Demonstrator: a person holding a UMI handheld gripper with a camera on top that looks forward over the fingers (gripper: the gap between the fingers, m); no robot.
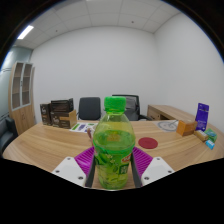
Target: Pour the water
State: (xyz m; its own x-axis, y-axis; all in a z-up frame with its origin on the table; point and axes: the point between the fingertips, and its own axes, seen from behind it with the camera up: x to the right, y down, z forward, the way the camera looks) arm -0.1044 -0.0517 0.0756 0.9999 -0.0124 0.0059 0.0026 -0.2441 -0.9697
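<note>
A green plastic bottle (114, 145) with a green cap and a green label stands upright between my fingers, filling the gap. My gripper (113, 170) is shut on the bottle, with the magenta pads (86, 158) pressed against both its sides. The bottle appears lifted above the wooden table (45, 145). A dark red round coaster (147, 143) lies on the table just beyond the right finger. The bottle's lower part is hidden below the fingers.
A long wooden conference table runs ahead, with black chairs (91, 107) at its far end. Boxes and books (58, 112) stand at the far left. A tissue box (186, 127) and a purple carton (202, 116) sit at the right. White walls stand behind.
</note>
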